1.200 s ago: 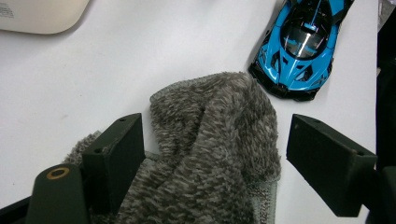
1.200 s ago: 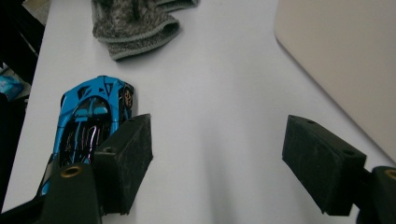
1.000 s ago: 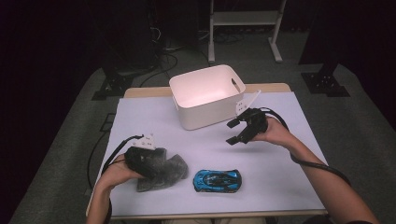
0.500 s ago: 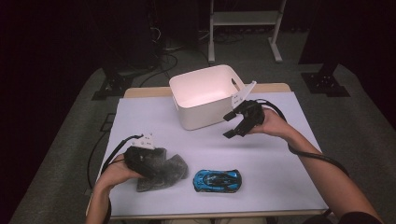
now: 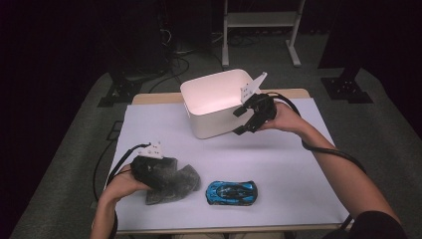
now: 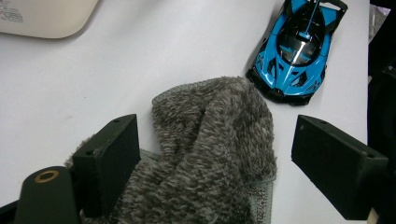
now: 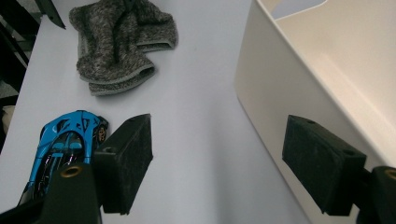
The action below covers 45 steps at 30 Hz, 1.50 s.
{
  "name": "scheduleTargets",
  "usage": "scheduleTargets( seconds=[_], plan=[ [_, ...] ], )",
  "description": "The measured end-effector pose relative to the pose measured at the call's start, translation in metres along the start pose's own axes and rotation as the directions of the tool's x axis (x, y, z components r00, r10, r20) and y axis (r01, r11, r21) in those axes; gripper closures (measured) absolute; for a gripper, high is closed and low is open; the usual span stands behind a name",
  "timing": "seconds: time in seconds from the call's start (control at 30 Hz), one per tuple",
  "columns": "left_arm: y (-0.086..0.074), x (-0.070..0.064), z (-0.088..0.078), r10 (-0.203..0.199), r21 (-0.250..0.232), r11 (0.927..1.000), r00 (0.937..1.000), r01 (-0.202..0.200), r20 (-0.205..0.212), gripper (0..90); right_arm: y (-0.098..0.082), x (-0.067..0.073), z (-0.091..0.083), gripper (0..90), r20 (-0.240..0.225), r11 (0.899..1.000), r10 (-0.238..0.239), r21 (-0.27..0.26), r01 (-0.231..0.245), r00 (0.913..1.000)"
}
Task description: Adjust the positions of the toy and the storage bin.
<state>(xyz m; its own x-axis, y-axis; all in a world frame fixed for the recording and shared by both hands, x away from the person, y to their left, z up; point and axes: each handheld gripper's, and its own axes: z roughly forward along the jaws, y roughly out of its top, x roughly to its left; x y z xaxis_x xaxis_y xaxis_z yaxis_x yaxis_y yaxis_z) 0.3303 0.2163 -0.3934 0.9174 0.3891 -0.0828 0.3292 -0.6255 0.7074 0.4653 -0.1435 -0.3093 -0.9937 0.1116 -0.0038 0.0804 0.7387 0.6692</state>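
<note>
A grey fuzzy cloth [image 5: 180, 181] lies bunched at the front left of the white table [image 5: 288, 164]. My left gripper [image 5: 166, 174] sits low over it. In the left gripper view the cloth [image 6: 210, 140] lies between the jaws of the left gripper [image 6: 219, 154], which have just been opening; the right pad stands clear of it. A blue toy car [image 5: 232, 192] rests just right of the cloth. My right gripper [image 5: 240, 122] hangs open and empty beside the front right corner of the white bin [image 5: 214, 127]. The right gripper view shows that bin wall [image 7: 289, 84] and the car [image 7: 65, 140].
A metal stand [image 5: 259, 20] and cables are on the dark floor behind the table. The bin stands at the back middle of the table. Bare white surface stretches between the bin and the car and to the right.
My right gripper has risen and moved back toward the bin's right corner. The left gripper, the cloth and the car have stayed in place.
</note>
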Motion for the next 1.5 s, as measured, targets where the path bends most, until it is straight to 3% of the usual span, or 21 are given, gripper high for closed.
scheduleTargets(
  seconds=[0.27,0.67,1.1,1.5],
  plan=[
    [-0.001,0.0,-0.002,-0.001,-0.002,1.0,1.0,0.001,-0.002,14.4,0.01,-0.01,-0.003,23.0,0.015,1.0,-0.018,0.018,0.018,0.9997],
    [-0.002,0.0,-0.005,-0.011,0.001,0.9999,0.9998,0.011,-0.018,10.7,0.023,-0.036,-0.003,23.0,0.031,0.999,-0.027,0.031,0.026,0.9992],
    [-0.005,0.001,-0.006,-0.025,0.003,0.9997,0.9996,0.025,-0.017,10.3,0.029,-0.056,0.014,23.7,0.021,0.997,-0.023,0.074,0.021,0.9995],
    [-0.006,0.001,-0.007,-0.021,0.003,0.9998,0.9997,0.021,-0.015,10.3,0.026,-0.066,0.027,32.3,0.017,0.995,-0.016,0.099,0.014,0.9997]
  ],
)
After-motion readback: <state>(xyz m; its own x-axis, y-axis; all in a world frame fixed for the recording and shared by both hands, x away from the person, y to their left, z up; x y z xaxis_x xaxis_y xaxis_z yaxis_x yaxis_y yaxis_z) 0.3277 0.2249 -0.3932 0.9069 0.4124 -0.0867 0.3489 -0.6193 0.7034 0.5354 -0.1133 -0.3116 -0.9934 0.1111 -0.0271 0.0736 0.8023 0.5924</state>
